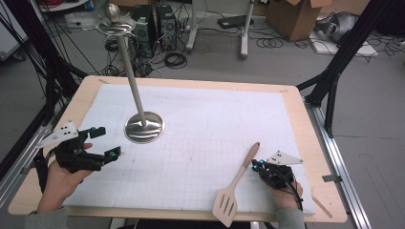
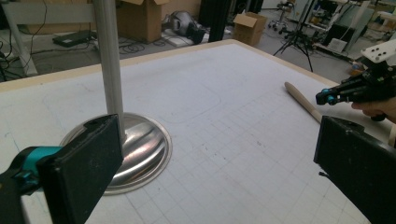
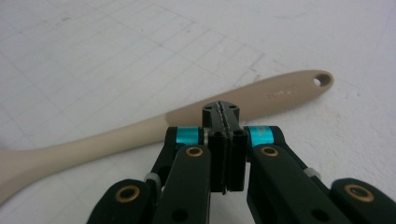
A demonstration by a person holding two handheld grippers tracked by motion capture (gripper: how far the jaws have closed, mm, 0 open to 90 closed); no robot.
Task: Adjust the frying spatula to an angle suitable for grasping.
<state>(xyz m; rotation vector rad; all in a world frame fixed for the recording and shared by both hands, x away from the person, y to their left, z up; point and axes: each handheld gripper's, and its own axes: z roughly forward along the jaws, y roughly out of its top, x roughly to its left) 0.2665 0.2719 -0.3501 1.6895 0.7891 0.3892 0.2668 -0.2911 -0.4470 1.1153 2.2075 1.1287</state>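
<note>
In the high view, the beige spatula (image 1: 237, 187) lay on the near right part of the surface (image 1: 200, 138), with the right claw (image 1: 256, 165) just beside its handle. In the left gripper view, the left claw (image 2: 219, 172) stood wide and empty near the steel stand (image 2: 135, 149). In the right gripper view, the right claw (image 3: 225, 122) was fully closed on nothing, close before the spatula handle (image 3: 261, 100).

**Bystanding Items: Table and Surroundings**

A metal stand (image 1: 143, 125) sits on the left half of the white gridded mat (image 1: 205, 119), its round base flat on the mat and its slim pole leaning up to a small dish at the top. The mat covers most of the wooden table (image 1: 315, 157). Beyond the far edge, computer towers (image 1: 155, 24) stand on the floor among coiled cables (image 1: 175, 59). A cardboard box (image 1: 296, 16) rests at the far right.
</note>
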